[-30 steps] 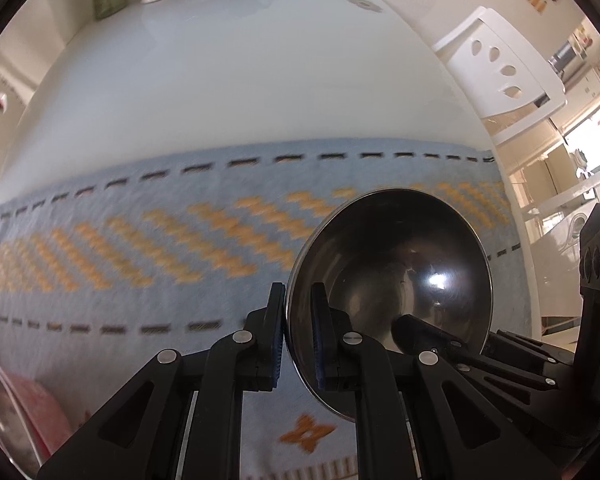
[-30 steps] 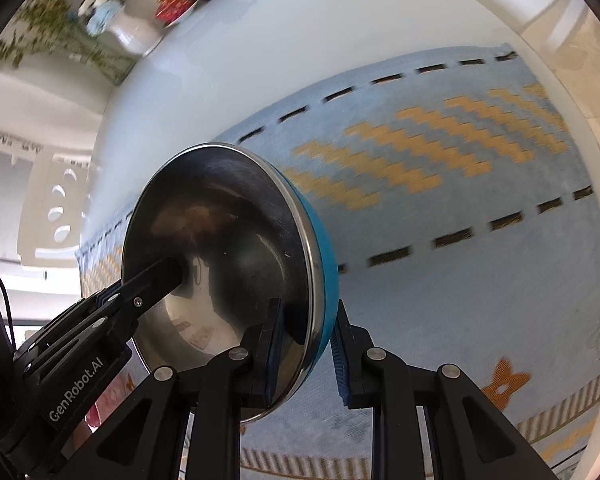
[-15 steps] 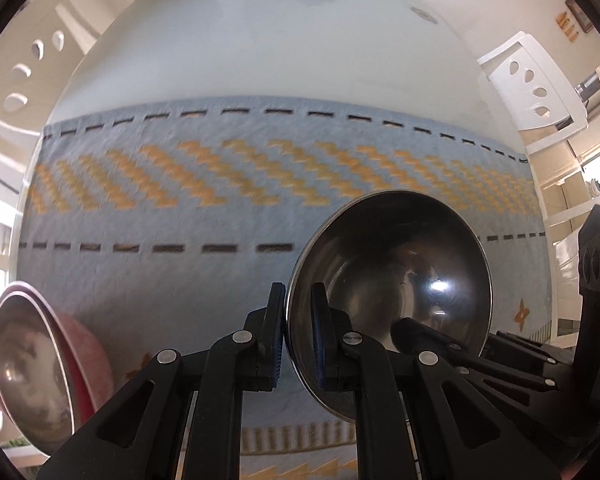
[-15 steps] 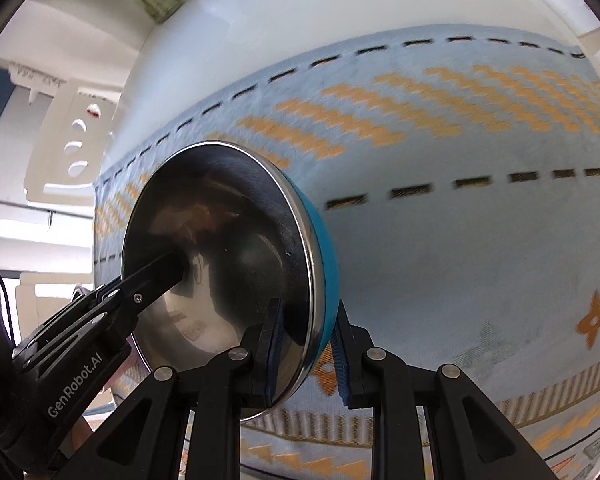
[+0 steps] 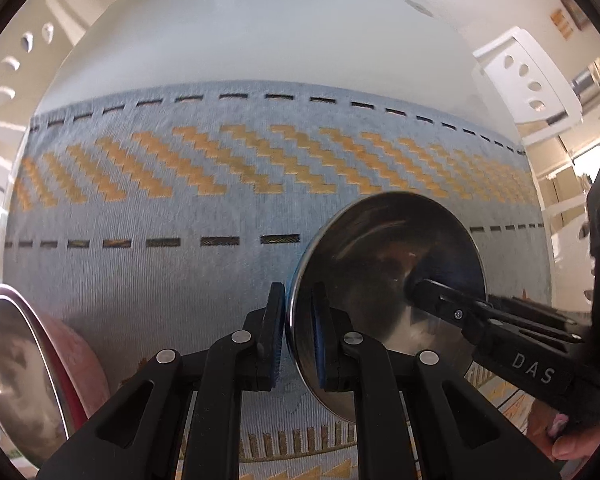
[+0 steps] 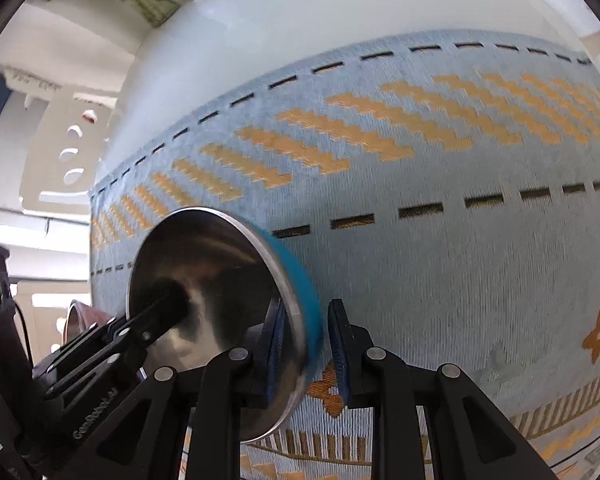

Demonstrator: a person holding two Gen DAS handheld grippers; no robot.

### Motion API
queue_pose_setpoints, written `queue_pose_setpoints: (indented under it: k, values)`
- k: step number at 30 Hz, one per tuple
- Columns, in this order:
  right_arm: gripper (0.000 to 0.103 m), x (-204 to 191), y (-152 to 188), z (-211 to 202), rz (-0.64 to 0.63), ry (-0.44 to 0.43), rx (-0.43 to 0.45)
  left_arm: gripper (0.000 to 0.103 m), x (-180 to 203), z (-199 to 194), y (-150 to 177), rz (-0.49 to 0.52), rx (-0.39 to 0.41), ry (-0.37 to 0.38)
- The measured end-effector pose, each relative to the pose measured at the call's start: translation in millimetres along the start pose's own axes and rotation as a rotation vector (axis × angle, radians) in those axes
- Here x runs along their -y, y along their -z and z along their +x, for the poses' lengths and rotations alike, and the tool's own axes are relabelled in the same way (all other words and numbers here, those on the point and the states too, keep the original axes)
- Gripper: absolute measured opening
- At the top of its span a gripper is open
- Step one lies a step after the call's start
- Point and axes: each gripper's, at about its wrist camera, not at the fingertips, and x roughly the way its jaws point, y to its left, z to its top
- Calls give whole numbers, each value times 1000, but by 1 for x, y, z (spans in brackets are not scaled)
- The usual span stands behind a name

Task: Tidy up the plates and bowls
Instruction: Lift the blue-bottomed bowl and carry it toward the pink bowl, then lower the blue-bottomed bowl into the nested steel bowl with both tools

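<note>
Blue bowl (image 5: 384, 280) hangs tilted over the runner (image 5: 220, 280), each claw pinched tight on an opposite rim: left gripper (image 5: 298, 340) near side, right gripper (image 6: 306, 354) far side. Two-point hold likely keeps it steady for nesting into the red bowl (image 5: 32, 372) at table's left edge.

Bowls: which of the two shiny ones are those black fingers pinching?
The blue-sided bowl, gripped at opposite rim edges by both sets of fingers; the red-sided bowl sits untouched on the cloth at far left.

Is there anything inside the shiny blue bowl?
Empty. The blue bowl shows only bare shiny metal inside, with a finger of the left gripper and one of the right gripper reaching in over its rim.
</note>
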Motion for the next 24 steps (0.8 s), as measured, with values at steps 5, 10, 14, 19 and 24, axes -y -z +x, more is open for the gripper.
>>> queue_pose_setpoints:
  k: [5,10,14,19,24]
  values:
    - [22,-5,7,-9,-31,39,9,9,3,-9,1,17,12,-3]
    - [22,-8,11,-20,-36,36,21,9,1,-26,2,25,32,8]
    - [22,-19,12,-33,-42,31,34,9,-2,-39,0,26,48,9]
    - [22,-36,10,-52,-47,17,54,9,-14,-58,0,16,67,16]
    - [22,-65,10,-63,-79,10,55,9,-35,-81,-2,-9,101,18]
